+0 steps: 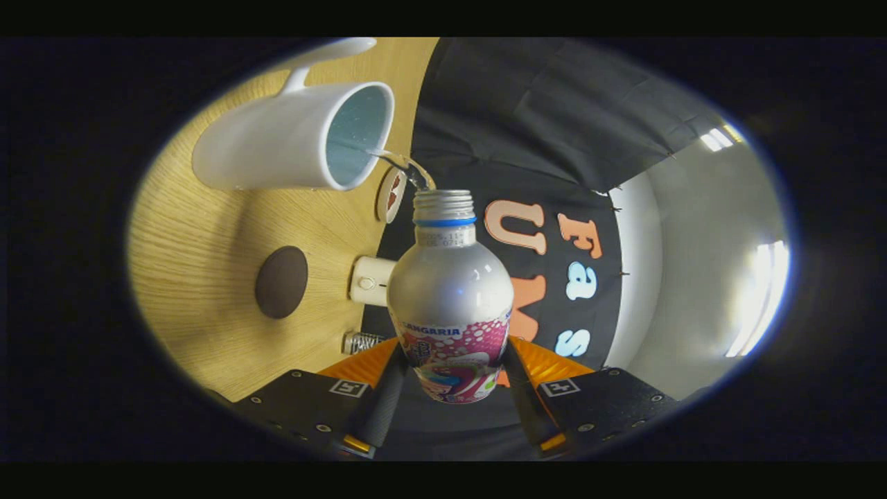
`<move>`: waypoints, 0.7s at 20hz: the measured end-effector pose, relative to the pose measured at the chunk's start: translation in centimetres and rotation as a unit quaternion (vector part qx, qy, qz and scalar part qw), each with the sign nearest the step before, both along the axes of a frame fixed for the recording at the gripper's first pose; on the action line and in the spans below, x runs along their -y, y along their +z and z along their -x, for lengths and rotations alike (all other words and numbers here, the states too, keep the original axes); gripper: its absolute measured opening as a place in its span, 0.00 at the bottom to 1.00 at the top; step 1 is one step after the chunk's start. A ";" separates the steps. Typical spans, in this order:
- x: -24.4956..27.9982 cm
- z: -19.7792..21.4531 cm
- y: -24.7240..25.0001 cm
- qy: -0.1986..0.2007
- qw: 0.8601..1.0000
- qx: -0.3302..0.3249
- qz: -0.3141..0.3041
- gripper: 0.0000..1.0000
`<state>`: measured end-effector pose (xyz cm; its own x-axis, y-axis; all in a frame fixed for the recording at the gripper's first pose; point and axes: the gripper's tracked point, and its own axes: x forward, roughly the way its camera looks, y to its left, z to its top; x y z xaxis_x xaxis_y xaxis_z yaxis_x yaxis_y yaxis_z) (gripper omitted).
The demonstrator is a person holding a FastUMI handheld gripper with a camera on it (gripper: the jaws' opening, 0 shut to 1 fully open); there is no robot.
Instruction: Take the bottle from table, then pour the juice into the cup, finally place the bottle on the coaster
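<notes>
I have gripper (450, 378) pinching bottle (450, 305) from both sides, uncapped mouth tipped toward white mug (277, 142), clear stream arcing in; brown coaster (281, 282) on wooden table (201, 242) beside

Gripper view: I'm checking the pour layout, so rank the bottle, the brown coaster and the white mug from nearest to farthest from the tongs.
1. Bottle: clamped between the fingers of the tongs, mouth tipped toward the mug.
2. Brown coaster: on the wooden table, beside the bottle's body.
3. White mug: farthest, beyond the bottle's mouth, catching the stream.
</notes>
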<state>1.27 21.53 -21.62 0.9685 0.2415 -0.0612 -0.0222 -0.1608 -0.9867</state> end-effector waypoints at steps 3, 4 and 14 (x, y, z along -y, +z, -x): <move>-0.2 -0.2 0.4 0.004 1.000 0.005 0.005 0.75; -0.2 -0.2 0.4 0.005 1.000 0.006 0.007 0.75; -0.2 -0.6 1.1 0.013 0.999 0.022 0.021 0.75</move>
